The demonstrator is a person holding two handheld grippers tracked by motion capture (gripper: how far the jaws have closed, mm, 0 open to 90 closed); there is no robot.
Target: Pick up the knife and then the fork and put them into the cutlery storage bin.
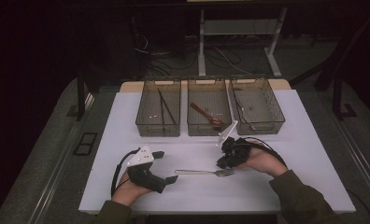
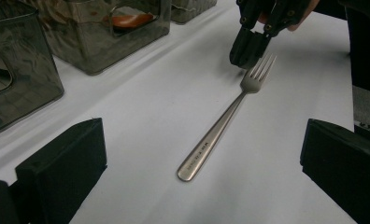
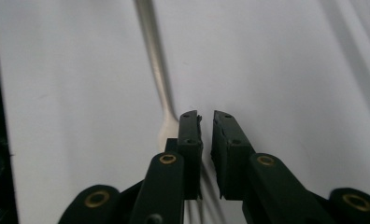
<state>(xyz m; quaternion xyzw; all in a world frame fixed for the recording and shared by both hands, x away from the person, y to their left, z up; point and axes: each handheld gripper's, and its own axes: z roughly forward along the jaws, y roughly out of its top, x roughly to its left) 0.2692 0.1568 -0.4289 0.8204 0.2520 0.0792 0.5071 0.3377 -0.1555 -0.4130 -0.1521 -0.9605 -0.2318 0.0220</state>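
White tabletop, three bins at the back. Fork is lying crosswise, handle toward the left gripper, tines under the right gripper. Right jaws are standing barely parted, grasping nothing; left jaws are gaping wide, farther off.

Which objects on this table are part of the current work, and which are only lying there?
In the work:
- fork
- right gripper, jaws slightly apart over the tines
- left gripper, open near the handle

Lying about:
- left bin with black sticks
- middle bin with wooden spoon
- right bin
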